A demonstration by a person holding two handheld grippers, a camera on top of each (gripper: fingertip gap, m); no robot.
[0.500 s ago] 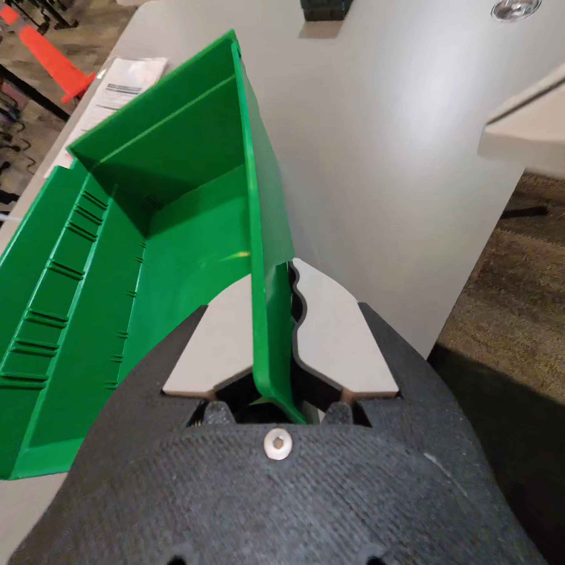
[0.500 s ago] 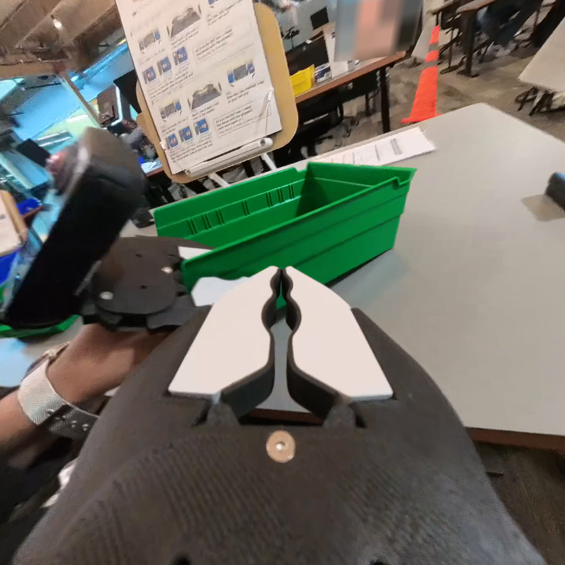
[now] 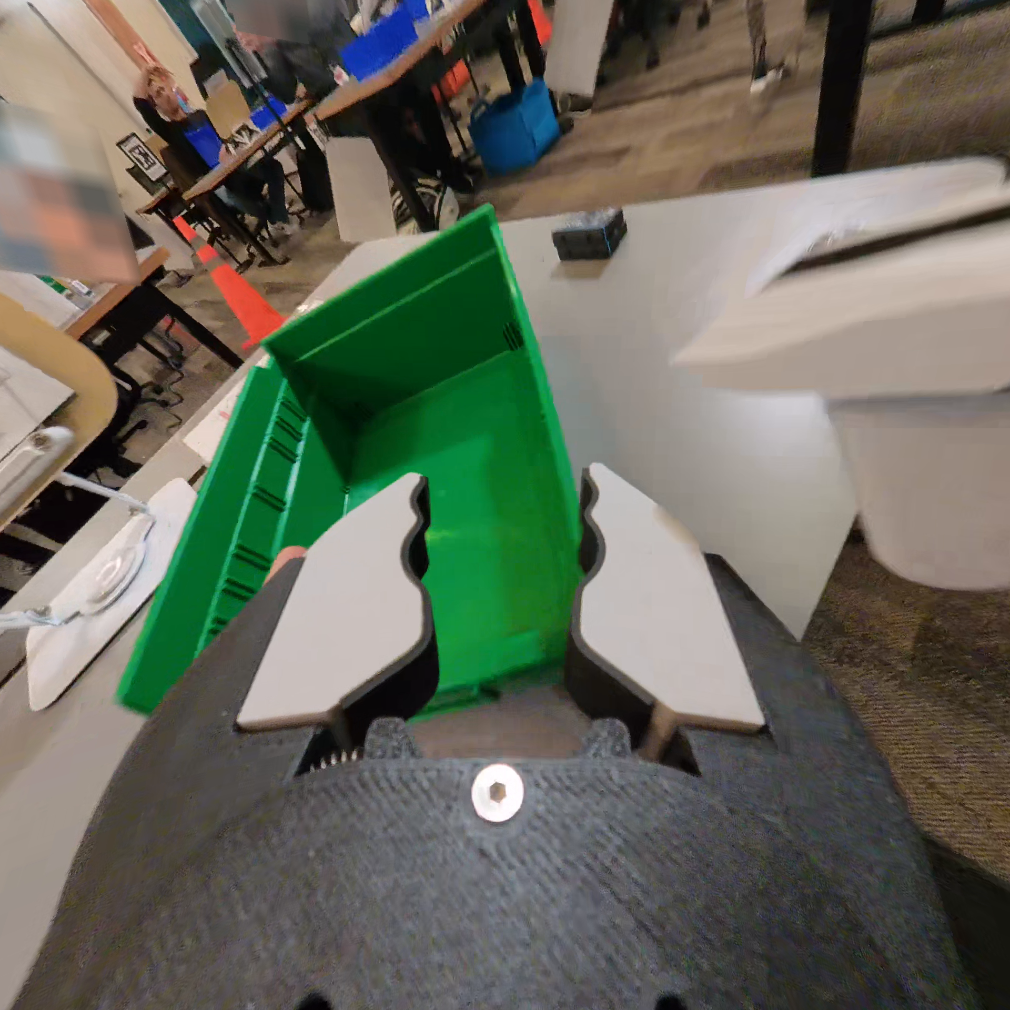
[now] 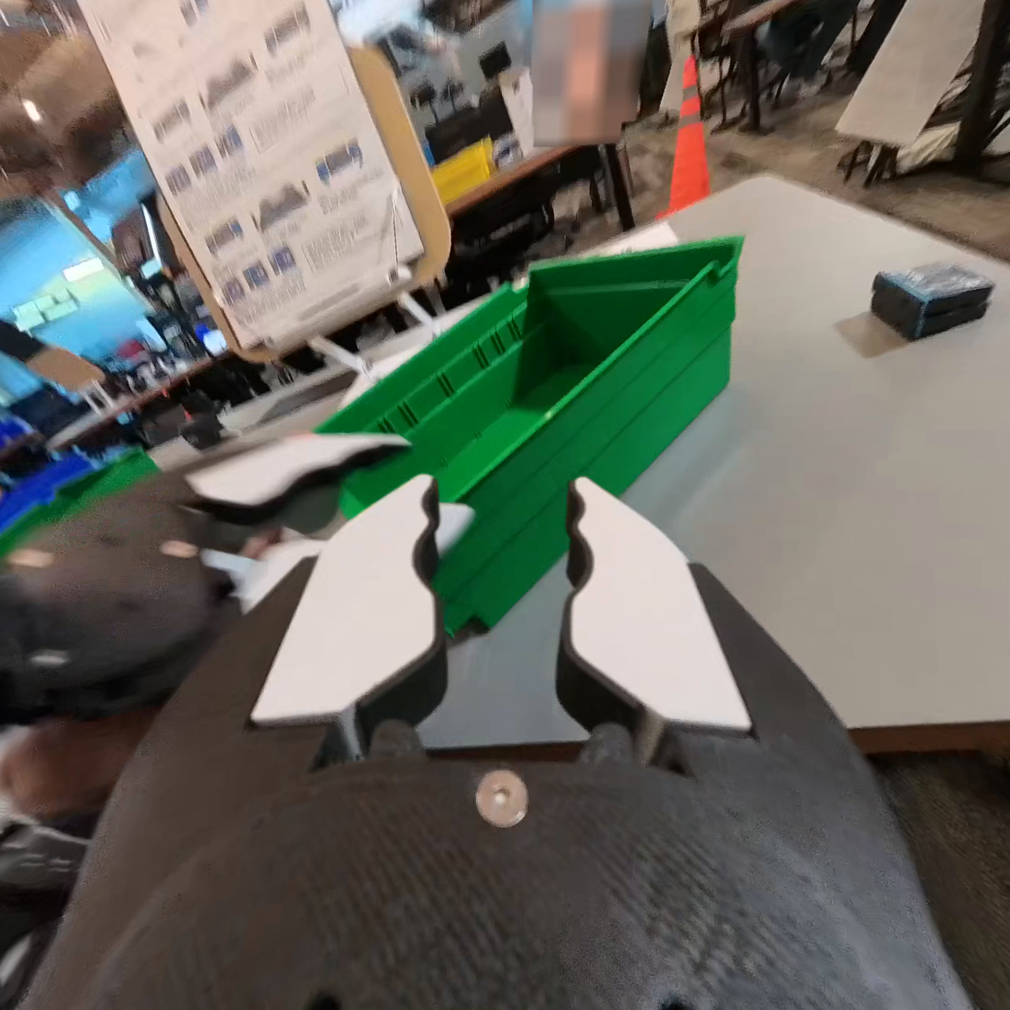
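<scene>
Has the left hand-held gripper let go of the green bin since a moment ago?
Yes. The left hand-held gripper has opened and backed toward the table's near edge; the green bin's wall is no longer pinched.

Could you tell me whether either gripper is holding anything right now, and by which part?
Nothing is held: the left gripper and right gripper are open beside the green bin.

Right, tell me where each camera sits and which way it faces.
Left wrist view: rides the left gripper, looking down its open fingers into the green bin on the grey table; the other gripper's fingers show at right.
Right wrist view: rides the right gripper, fingers open, facing the green bin's long side; the left gripper's fingers show at left.
Shared: bin, table, small black box, orange cone.
</scene>
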